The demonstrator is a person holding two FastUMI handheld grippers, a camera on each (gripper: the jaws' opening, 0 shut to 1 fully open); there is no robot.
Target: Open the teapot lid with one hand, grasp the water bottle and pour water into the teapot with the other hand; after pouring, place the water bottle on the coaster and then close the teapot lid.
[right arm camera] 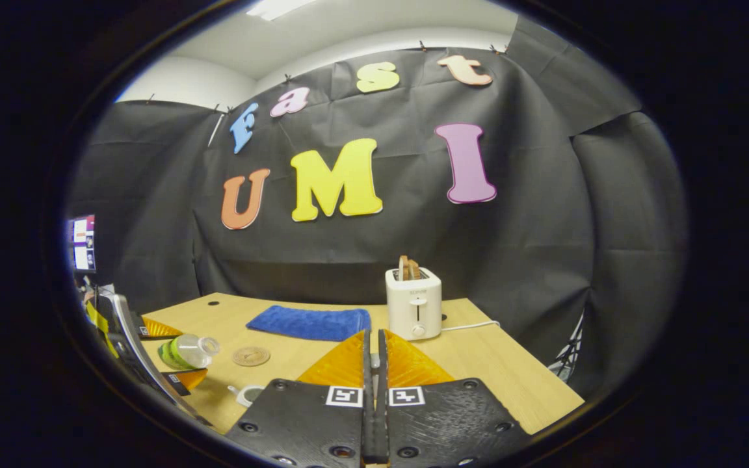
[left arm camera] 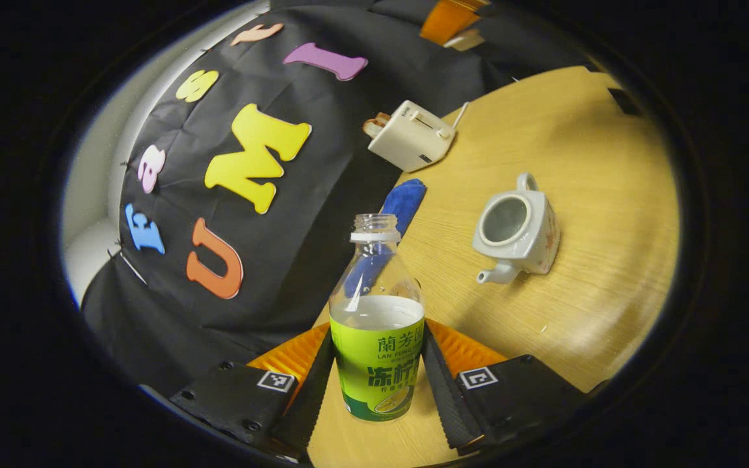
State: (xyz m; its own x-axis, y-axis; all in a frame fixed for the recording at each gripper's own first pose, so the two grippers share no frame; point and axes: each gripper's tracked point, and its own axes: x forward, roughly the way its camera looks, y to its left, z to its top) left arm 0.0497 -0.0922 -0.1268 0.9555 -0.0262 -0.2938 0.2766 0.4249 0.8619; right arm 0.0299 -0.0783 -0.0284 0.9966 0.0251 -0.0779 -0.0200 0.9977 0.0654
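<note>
Water bottle: clear plastic, uncapped, green label, clamped by left gripper. Teapot: white ceramic, lidless. Right gripper fingers pressed together; contents can't tell.

The water bottle is clear, glossy plastic, uncapped, with a shiny printed wrap around its lower body; light glints off its bare shoulder. The teapot looks like glazed ceramic, smooth and faintly shiny, its lid off. Both stand over a surface of pale wood grain with a soft satin sheen. The toaster has a smooth, matt plastic shell. The towel beside it is thick, fuzzy cloth. The coaster looks like dull, unpolished wood or cork; which, I cannot tell. The booth's wall is matt cloth, creased.
</note>
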